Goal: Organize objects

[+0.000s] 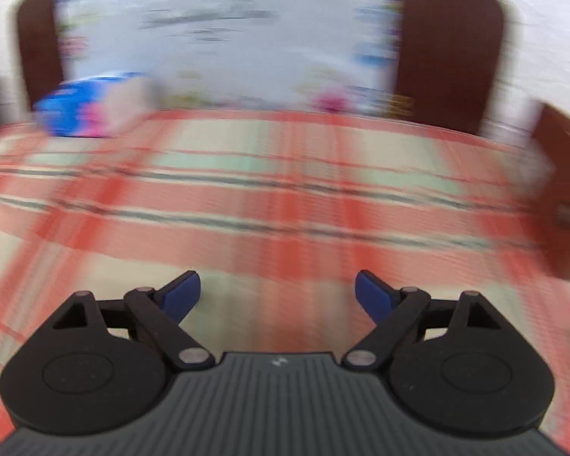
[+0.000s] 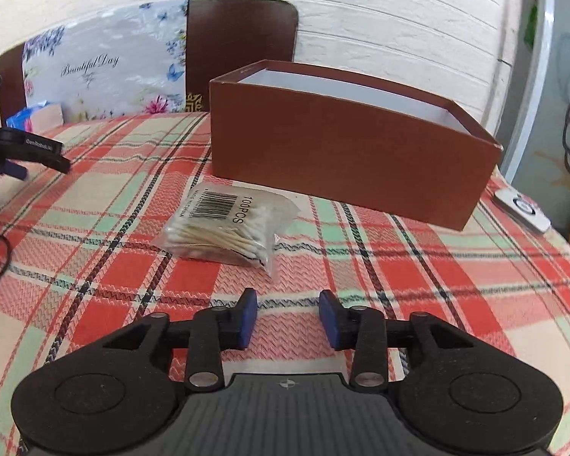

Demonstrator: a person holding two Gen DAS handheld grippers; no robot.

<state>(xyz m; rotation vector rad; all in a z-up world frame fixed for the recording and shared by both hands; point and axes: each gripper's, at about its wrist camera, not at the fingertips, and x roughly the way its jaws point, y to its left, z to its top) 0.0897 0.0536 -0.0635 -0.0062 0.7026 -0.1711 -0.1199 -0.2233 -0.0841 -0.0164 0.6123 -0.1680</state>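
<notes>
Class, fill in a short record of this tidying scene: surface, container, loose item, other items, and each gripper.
surface: plaid tablecloth
container: brown box, open-topped
loose item: bag of cotton swabs, lying in front of the box
other items: blue tissue pack, far left
left gripper: open, empty
right gripper: open, empty, short of the bag

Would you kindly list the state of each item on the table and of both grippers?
Brown box: open, no lid, upright.
Cotton swab bag: sealed, lying flat, untouched.
Tissue pack: lying at the table's far edge.
Left gripper: open, empty.
Right gripper: open, empty.
</notes>
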